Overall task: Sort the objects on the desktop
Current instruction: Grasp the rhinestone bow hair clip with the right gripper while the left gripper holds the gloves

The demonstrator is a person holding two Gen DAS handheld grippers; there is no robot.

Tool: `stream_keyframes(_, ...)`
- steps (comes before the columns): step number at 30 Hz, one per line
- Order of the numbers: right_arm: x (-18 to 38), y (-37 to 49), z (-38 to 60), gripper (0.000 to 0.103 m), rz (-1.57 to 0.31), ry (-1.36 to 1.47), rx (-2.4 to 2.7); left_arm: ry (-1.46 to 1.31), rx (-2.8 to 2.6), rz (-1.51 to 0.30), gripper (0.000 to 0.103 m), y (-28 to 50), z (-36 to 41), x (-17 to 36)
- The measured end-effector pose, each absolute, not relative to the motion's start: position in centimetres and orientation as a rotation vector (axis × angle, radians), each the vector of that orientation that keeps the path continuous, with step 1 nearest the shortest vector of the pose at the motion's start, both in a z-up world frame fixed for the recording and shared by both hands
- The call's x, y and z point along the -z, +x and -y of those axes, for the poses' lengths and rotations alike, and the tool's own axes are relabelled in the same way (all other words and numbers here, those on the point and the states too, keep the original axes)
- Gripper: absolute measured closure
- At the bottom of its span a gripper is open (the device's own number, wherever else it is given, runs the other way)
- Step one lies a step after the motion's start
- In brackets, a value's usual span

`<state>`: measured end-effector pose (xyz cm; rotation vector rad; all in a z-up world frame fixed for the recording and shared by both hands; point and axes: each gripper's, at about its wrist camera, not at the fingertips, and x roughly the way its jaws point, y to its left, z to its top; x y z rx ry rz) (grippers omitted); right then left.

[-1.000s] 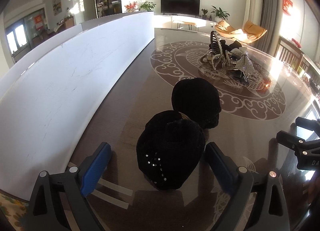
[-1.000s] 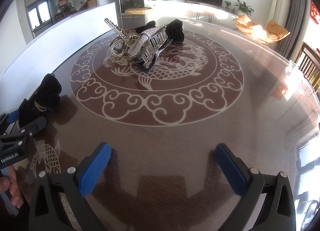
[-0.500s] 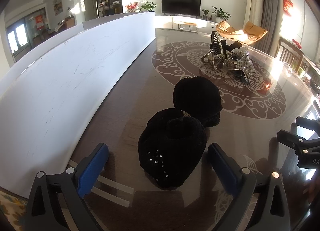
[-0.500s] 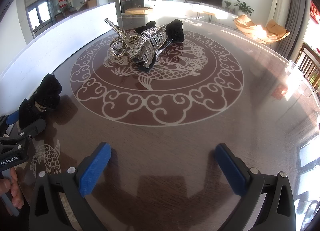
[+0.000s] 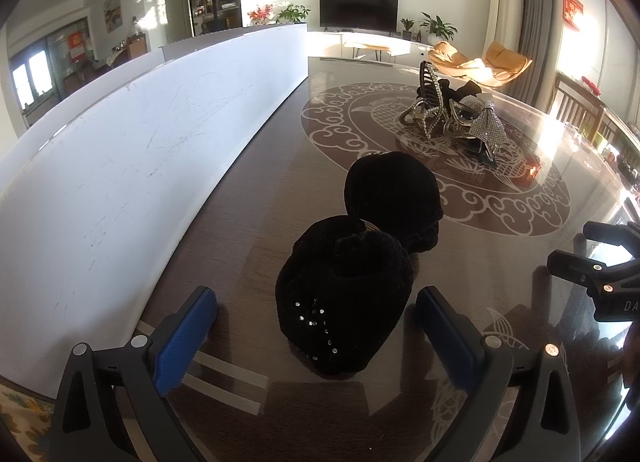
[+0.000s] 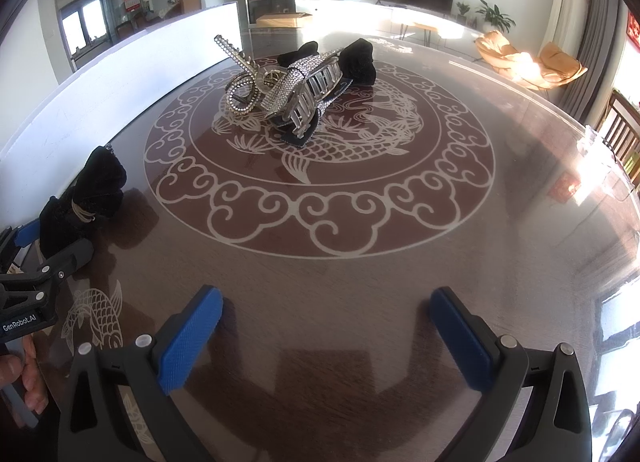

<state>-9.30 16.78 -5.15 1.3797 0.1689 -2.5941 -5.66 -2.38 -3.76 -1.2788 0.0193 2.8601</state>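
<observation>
Two black velvet hair pieces lie on the glass-topped table [image 5: 248,222]. The nearer black hair piece [image 5: 344,294], dotted with small rhinestones, sits between the fingers of my left gripper [image 5: 316,298]. That gripper is open, with a gap between each blue pad and the velvet. Just beyond it, touching, lies the second black hair piece [image 5: 394,200]. At the table's middle is a pile of rhinestone hair clips [image 6: 288,90] and black velvet pieces [image 6: 360,60]. Well short of that pile my right gripper [image 6: 326,302] stands open over bare table, holding nothing.
A long white board [image 5: 120,162] stands upright along the table's left side, close to the left gripper. In the right wrist view a person's hand [image 6: 24,378] holds the left gripper's body [image 6: 44,262] at the left edge. Chairs stand at the far right.
The left gripper's jaws have spread a little wider, away from the nearer black hair piece, which stays on the table. The right gripper has not moved.
</observation>
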Motion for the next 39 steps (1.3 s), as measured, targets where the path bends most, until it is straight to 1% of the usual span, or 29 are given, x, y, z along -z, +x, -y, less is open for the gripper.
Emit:
stream_keyframes(2,4.2,-11.1,-16.9,0.0,-0.135,1.375,2.598,-1.278,-2.861,-0.018,0.001,-5.6,2.4,3.8)
stream_keyframes(5,2.2,-14.6,-16.9,0.0,-0.004,1.323,2.607,-1.278,-2.861,-0.018,0.001,-5.6,2.4,3.8)
stream_keyframes(7,1.6,-17.3,-16.3,0.0,0.06,1.339,2.588,-1.278,-2.861,-0.019,0.001,-5.6,2.4,3.8)
stream_keyframes(12,2.1,-22.9,-15.0,0.001,0.111,1.399,2.601,-1.272,-2.856,-0.022,0.001,-5.5,2.4,3.8)
stream_keyframes(13,2.4,-23.7,-14.9,0.006,0.117,1.416,2.586,-1.27,-2.855,-0.024,0.001,-5.4,2.5,3.9)
stream_keyframes(15,2.9,-24.6,-14.9,0.026,0.154,1.435,2.533,-1.269,-2.853,-0.026,0.0,-5.4,2.5,3.9)
stream_keyframes(16,3.0,-24.6,-15.0,0.038,0.16,1.432,2.524,-1.27,-2.852,-0.026,0.0,-5.4,2.5,4.0)
stream_keyframes(17,2.8,-24.5,-15.0,0.042,0.149,1.415,2.531,-1.27,-2.851,-0.026,0.0,-5.4,2.5,3.9)
stream_keyframes(20,2.5,-23.2,-14.8,0.045,0.082,1.389,2.519,-1.272,-2.85,-0.025,0.0,-5.4,2.5,4.0)
stream_keyframes(28,1.8,-14.7,-15.8,0.045,-0.02,1.363,2.382,-1.273,-2.85,-0.025,0.0,-5.5,2.4,3.9)
stream_keyframes(33,1.6,-9.8,-17.8,0.043,-0.077,1.338,2.44,-1.274,-2.851,-0.024,0.0,-5.6,2.4,3.9)
stream_keyframes(34,1.7,-9.2,-18.3,0.034,-0.061,1.348,2.45,-1.274,-2.851,-0.025,0.0,-5.5,2.4,3.9)
stream_keyframes(35,1.8,-8.7,-18.8,0.019,-0.028,1.355,2.456,-1.273,-2.851,-0.025,0.0,-5.6,2.4,3.9)
stream_keyframes(36,1.9,-8.2,-19.2,0.013,0.007,1.355,2.465,-1.273,-2.85,-0.025,0.0,-5.6,2.4,3.9)
stream_keyframes(37,2.0,-7.9,-19.6,0.007,0.034,1.35,2.481,-1.273,-2.85,-0.025,0.0,-5.6,2.4,3.9)
stream_keyframes(39,2.4,-7.4,-20.0,0.007,0.056,1.355,2.494,-1.273,-2.85,-0.025,0.0,-5.6,2.4,3.9)
